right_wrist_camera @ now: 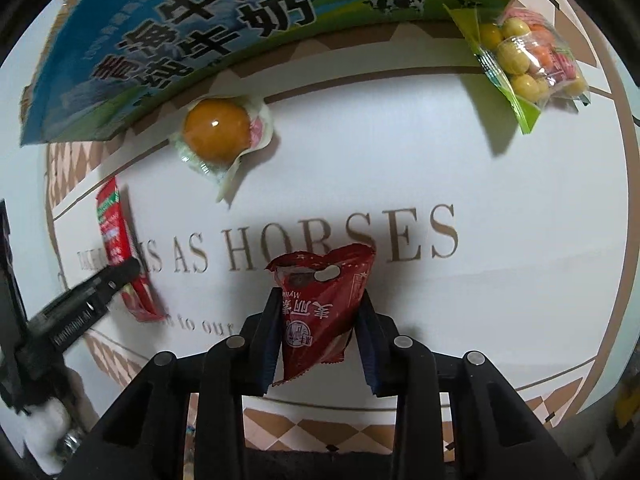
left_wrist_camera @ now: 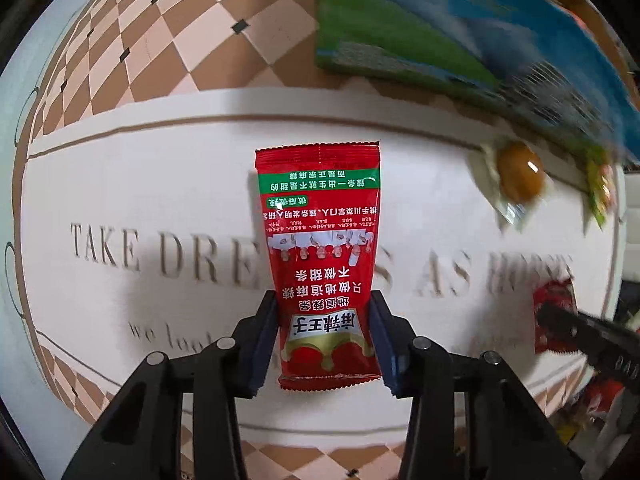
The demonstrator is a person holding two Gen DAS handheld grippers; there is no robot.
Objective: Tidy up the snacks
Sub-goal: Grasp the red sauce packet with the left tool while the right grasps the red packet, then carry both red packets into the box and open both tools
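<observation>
Big white mat (left_wrist_camera: 120, 184) with "TAKE DREAMS AS HORSES" lettering, checkered border. Blue-green milk carton box (right_wrist_camera: 192, 40) along far edge. Green bag of candy balls (right_wrist_camera: 524, 60) far right, wrapped orange jelly ball (right_wrist_camera: 216, 134) just below box. Left gripper (left_wrist_camera: 326, 320) clamped tight on red spicy-strip packet (left_wrist_camera: 320, 240), packet hanging over mat. Right gripper (right_wrist_camera: 318, 320) pinched shut on dark red snack pouch (right_wrist_camera: 320, 300).
</observation>
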